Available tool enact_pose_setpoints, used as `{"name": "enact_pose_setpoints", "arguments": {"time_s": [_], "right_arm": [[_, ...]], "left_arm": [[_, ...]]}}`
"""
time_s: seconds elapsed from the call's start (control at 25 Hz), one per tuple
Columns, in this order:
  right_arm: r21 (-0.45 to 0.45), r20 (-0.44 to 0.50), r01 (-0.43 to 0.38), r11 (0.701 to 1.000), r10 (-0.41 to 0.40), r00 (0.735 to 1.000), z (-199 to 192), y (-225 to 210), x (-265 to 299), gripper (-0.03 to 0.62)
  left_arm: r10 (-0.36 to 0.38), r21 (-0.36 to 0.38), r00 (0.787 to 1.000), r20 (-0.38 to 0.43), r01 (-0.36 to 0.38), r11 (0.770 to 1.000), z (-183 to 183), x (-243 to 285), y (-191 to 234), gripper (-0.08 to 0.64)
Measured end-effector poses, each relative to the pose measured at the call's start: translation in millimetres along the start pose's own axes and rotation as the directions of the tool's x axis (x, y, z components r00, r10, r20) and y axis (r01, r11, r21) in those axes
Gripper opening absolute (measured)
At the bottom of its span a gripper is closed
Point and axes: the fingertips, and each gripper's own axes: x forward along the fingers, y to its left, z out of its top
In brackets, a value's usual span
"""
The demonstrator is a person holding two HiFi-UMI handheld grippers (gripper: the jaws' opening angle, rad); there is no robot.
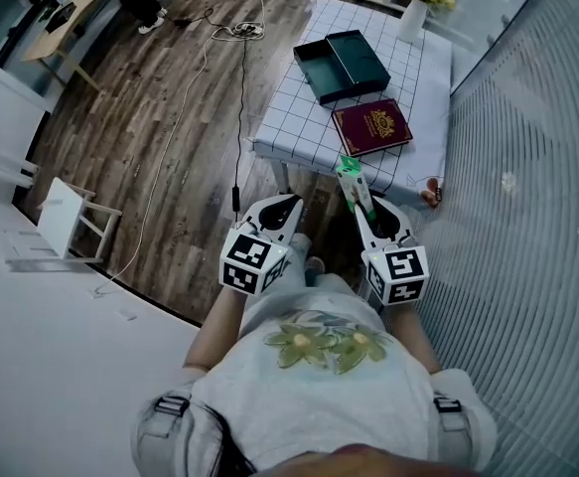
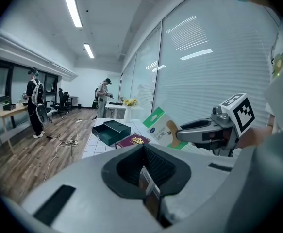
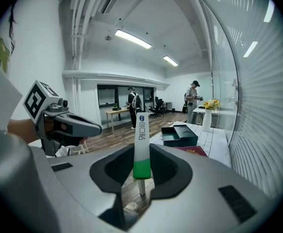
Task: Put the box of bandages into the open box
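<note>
My right gripper (image 1: 359, 202) is shut on the box of bandages (image 1: 352, 179), a slim white and green carton held upright on its narrow edge in front of my body. In the right gripper view the carton (image 3: 140, 144) stands between the jaws. The left gripper view shows its printed face (image 2: 161, 126) beside the right gripper (image 2: 180, 132). The open box (image 1: 341, 65) is dark green and lies with its lid on the checked table (image 1: 289, 132), well ahead of both grippers. My left gripper (image 1: 281, 207) hangs beside the right one, jaws together and holding nothing.
A maroon booklet (image 1: 371, 127) lies on the table's near side, just before the open box. A vase of yellow flowers (image 1: 415, 13) stands at the far corner. A blind-covered glass wall (image 1: 527, 187) runs along the right. Cables (image 1: 237, 30) and a white stool (image 1: 66, 217) are on the wooden floor at left.
</note>
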Motion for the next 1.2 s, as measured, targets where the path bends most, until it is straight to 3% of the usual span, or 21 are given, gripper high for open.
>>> {"name": "enact_pose_setpoints", "arguments": {"time_s": [0.4, 1.2], "right_arm": [[0.002, -0.008, 0.028, 1.000, -0.028, 1.000, 13, -7, 24, 0.091], [0.023, -0.029, 0.090, 0.996, -0.089, 0.996, 38, -44, 84, 0.091]], "left_arm": [[-0.028, -0.001, 1.000, 0.011, 0.028, 1.000, 16, 16, 27, 0.005], [-0.092, -0.011, 0.995, -0.041, 0.092, 0.996, 25, 70, 79, 0.005]]}}
